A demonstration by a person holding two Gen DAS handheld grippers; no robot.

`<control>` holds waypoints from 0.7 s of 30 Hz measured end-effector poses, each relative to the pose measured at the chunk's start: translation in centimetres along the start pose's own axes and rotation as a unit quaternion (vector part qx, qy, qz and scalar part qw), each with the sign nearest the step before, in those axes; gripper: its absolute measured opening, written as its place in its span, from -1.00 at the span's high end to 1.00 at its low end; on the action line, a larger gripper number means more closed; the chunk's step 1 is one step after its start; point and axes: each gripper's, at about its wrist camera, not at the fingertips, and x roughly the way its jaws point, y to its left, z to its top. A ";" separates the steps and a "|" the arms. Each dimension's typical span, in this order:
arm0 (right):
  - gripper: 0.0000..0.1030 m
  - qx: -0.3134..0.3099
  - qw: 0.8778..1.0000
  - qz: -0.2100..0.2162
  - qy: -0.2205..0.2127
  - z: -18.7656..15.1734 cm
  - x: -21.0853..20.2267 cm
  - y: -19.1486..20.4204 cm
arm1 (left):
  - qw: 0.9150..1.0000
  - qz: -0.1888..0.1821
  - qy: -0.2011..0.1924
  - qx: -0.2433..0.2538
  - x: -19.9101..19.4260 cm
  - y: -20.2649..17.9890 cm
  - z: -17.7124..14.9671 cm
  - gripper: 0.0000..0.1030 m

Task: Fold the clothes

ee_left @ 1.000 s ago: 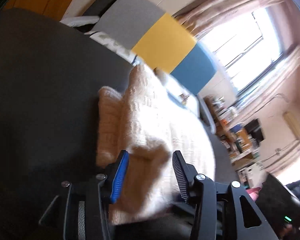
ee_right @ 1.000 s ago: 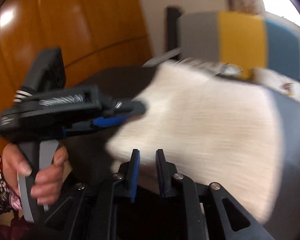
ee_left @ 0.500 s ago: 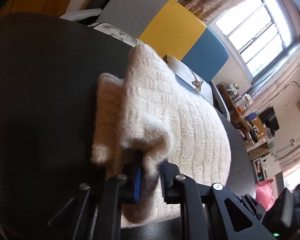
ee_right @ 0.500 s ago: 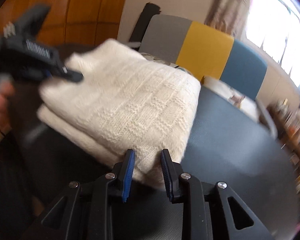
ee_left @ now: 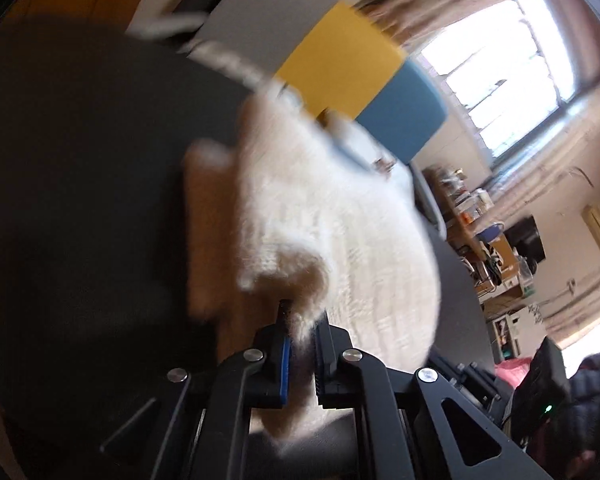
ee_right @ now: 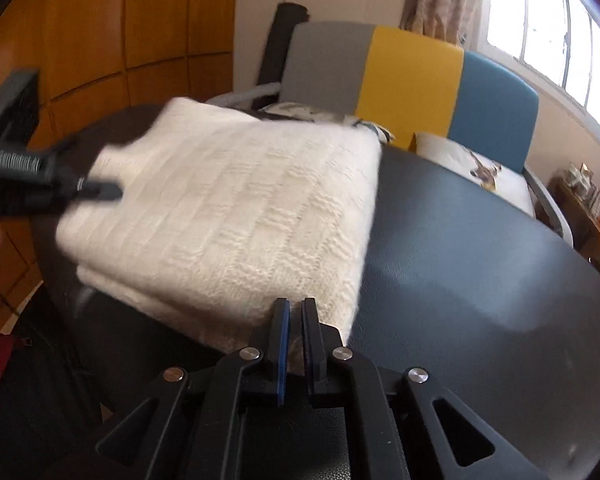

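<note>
A folded cream knitted sweater (ee_right: pixel 236 216) lies on a dark round table (ee_right: pixel 480 280); it also shows in the left wrist view (ee_left: pixel 340 240), blurred. My left gripper (ee_left: pixel 300 320) is shut on a corner of the sweater; it also appears at the left of the right wrist view (ee_right: pixel 100 190), at the sweater's far left corner. My right gripper (ee_right: pixel 295 312) is shut on the sweater's near edge, close to its right corner.
A bench back in grey, yellow (ee_right: pixel 412 80) and blue stands behind the table, with a printed cushion (ee_right: pixel 472 164) on its seat. Wooden panelling (ee_right: pixel 100 40) is at the left. A window and cluttered shelves (ee_left: pixel 492 248) are at the right.
Both grippers have closed on the sweater: the left on its corner, then the right on the near edge. The view is blurred by motion.
</note>
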 end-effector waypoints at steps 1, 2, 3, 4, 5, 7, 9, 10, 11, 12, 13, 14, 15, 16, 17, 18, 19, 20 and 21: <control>0.84 0.017 1.000 0.008 -0.008 0.2 -0.4 -0.5 | 1.000 0.001 -0.002 -0.009 0.2 0.5 -0.5 0.82; 0.80 0.043 0.998 0.022 -0.029 0.7 -1.2 -1.2 | 1.000 0.001 -0.005 -0.014 0.4 0.9 -1.0 0.82; 0.70 0.065 0.996 0.035 -0.046 1.3 -1.7 -1.8 | 1.000 0.001 -0.009 -0.013 0.4 1.1 -1.4 0.82; 0.63 0.080 0.994 0.049 -0.056 2.2 -1.8 -2.3 | 1.000 0.002 -0.013 -0.011 0.5 1.2 -1.6 0.82; 0.61 0.095 0.991 0.063 -0.066 3.1 -1.9 -2.9 | 1.000 0.003 -0.016 -0.007 0.4 1.2 -1.6 0.82; 0.61 0.100 0.988 0.090 -0.069 4.6 -1.5 -2.9 | 1.000 0.005 -0.021 -0.004 0.4 1.1 -1.7 0.81; 0.61 0.077 0.989 0.111 -0.056 5.4 -0.8 -1.7 | 1.000 0.007 -0.026 -0.002 0.4 1.1 -1.9 0.80; 0.61 0.052 0.991 0.117 -0.046 5.5 -0.2 -0.7 | 1.000 0.006 -0.027 -0.004 0.5 1.3 -2.0 0.76; 0.61 0.026 0.992 0.115 -0.040 5.4 0.4 0.0 | 1.000 0.005 -0.028 -0.006 0.5 1.5 -2.0 0.74; 0.61 0.000 0.994 0.107 -0.032 4.9 1.1 0.6 | 1.000 0.004 -0.029 -0.008 0.6 1.7 -2.1 0.74; 0.61 -0.026 0.995 0.095 -0.018 4.0 1.4 1.5 | 0.999 0.004 -0.030 -0.010 0.6 1.8 -2.2 0.73; 0.61 -0.050 0.996 0.079 -0.005 2.9 1.6 2.2 | 0.999 0.003 -0.031 -0.012 0.7 2.0 -2.2 0.72; 0.61 -0.070 0.996 0.057 0.008 1.6 1.9 2.6 | 0.999 0.002 -0.032 -0.014 0.8 2.2 -2.3 0.72; 0.62 -0.083 0.996 0.040 0.010 0.5 2.0 2.9 | 0.999 -0.001 -0.033 -0.017 0.8 2.2 -2.3 0.71; 0.62 -0.086 0.996 0.035 -0.002 -0.5 1.7 2.9 | 0.999 -0.003 -0.034 -0.019 1.0 2.3 -2.4 0.70; 0.61 -0.087 0.996 0.031 -0.012 -1.2 1.4 2.8 | 0.999 -0.006 -0.035 -0.021 1.1 2.4 -2.5 0.70; 0.61 -0.081 0.996 0.032 -0.016 -1.5 1.3 2.7 | 0.999 -0.007 -0.036 -0.023 1.1 2.4 -2.5 0.69; 0.61 -0.070 0.997 0.039 -0.016 -1.3 1.3 2.5 | 0.999 -0.009 -0.038 -0.025 1.1 2.4 -2.6 0.68; 0.60 -0.058 0.997 0.046 -0.017 -1.2 1.3 2.2 | 0.999 -0.009 -0.039 -0.027 1.1 2.3 -2.7 0.66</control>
